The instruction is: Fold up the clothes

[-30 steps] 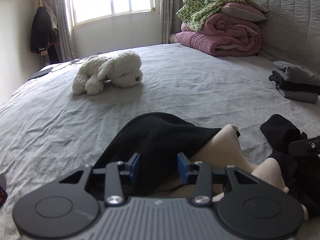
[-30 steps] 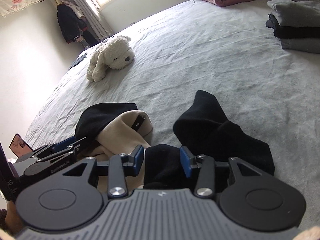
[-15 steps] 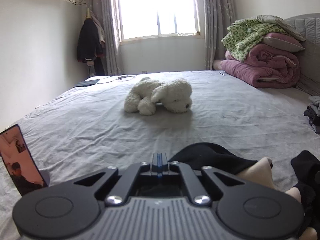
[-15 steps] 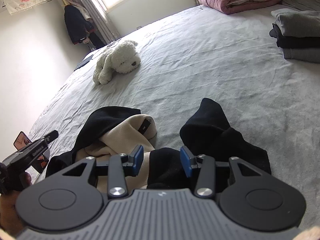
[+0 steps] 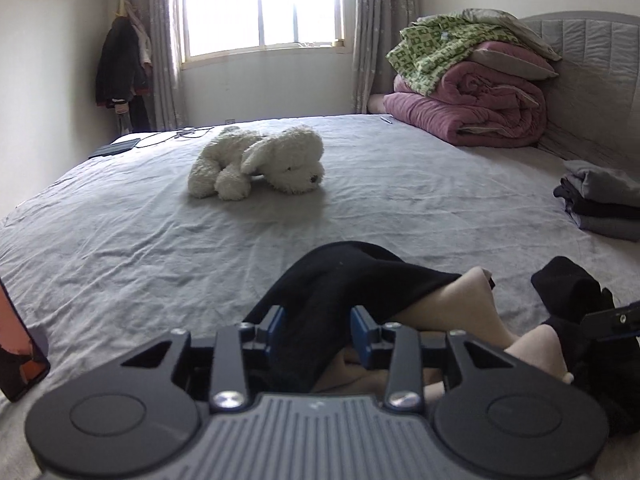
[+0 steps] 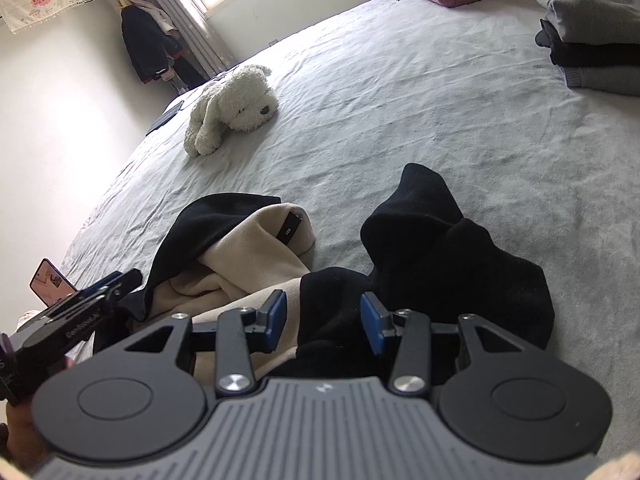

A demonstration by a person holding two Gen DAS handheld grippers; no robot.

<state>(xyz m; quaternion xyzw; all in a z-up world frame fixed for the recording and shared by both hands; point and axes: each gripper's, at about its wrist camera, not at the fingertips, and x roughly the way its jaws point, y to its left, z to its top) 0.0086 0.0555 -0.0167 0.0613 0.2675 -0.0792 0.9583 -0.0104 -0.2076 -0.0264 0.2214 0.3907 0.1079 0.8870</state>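
Black-and-beige garment (image 6: 248, 256) lies crumpled on the bed (image 6: 400, 100), nearer than the plush dog (image 6: 232, 108). Left tongs (image 5: 317, 330) and right tongs (image 6: 323, 322) both spread, straddling black folds. It's soft, light, floppy; best pinched at a hem edge

Bright curtained window (image 5: 260, 4) behind grey bed (image 5: 120, 248).

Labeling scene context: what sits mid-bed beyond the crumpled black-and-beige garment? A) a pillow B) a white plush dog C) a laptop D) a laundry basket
B: the white plush dog lies on the grey bed sheet, well beyond the black-and-beige garment in front of the left gripper.
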